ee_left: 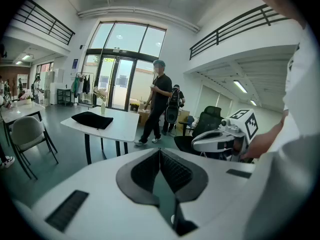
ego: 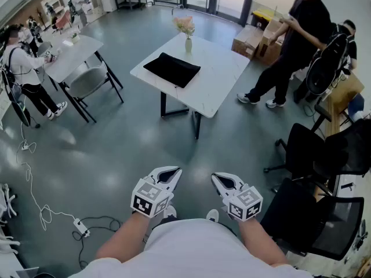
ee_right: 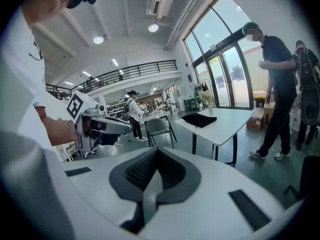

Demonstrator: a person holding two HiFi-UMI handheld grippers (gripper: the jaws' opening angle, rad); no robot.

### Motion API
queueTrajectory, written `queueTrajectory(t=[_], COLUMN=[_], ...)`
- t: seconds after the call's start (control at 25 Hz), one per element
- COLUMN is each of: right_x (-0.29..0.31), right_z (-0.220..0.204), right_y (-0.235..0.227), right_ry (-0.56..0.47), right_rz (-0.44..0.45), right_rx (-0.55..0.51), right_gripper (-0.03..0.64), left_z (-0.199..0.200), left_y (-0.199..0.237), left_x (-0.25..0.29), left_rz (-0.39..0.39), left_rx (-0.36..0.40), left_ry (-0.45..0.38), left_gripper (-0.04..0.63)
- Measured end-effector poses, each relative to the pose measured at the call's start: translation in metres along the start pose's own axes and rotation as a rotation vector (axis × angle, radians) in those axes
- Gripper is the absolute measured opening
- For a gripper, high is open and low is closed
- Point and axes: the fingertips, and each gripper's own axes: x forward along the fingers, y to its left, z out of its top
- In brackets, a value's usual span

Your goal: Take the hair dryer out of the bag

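Left gripper [ego: 168,174] clenched, pads pressed together, nothing between. Right gripper [ego: 222,180] likewise shut tight and empty. Both held side by side at 6 o'clock in the head view, tips pointing up-frame. Black bag [ego: 172,69] lying flat on white table [ego: 223,77], at 12 o'clock from the jaws and well apart from them. Seen at 10 o'clock off the left tips in the left gripper view, 1 o'clock off the right tips in the right gripper view. Hair dryer itself not to be made out.
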Motion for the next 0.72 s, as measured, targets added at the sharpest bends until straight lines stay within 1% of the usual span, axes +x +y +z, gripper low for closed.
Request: queueTrajectory(t=[0.28,0.52,0.72], right_x=[0.004,0.007,0.017], right_z=[0.002,0.002,0.003], right_y=[0.002,0.003,0.011], right_ry=[0.002,-0.011,0.009], right_rz=[0.009,0.008,-0.010], right_rx=[-0.005,0.009,-0.058], right_gripper=[0.015,0.015,0.017], left_z=[0.001,-0.006,-0.009], left_y=[0.002,0.004,0.011], left_x=[-0.001,0.000,-0.002], left_rz=[-0.001,-0.013,-0.020], left_rx=[0.002,-0.012,-0.035], left_ry=[-0.001,0.020,0.031], left_gripper=[0.017,0.017,0.017])
